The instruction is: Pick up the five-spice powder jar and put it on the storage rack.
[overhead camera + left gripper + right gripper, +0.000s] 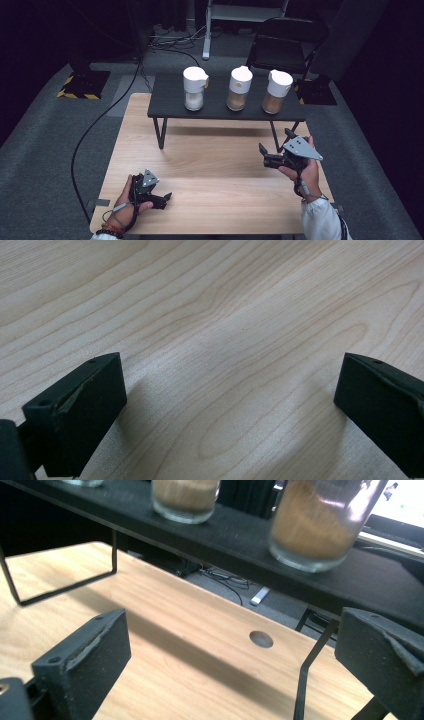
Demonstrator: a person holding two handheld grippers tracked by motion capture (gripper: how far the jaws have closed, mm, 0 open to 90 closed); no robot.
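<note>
both claws apart and empty, three jars waiting on the raised shelf

left to right: your left claw (167, 196) rests low on the wooden tabletop (215, 165), jaws spread wide over bare wood. on the dark shelf (170, 102) beyond stand a jar of white grains (194, 88), a jar of tan grains (239, 88) and, nearest your right claw (275, 141), the jar of brown grains (276, 92). that claw hovers just before the shelf, jaws wide apart, aimed at the brown jar's base. expect glass: stiff, smooth, likely slippery and breakable, with some weight from the fill. take it round the clear body below the white cap, squarely, not by the lid.
</note>
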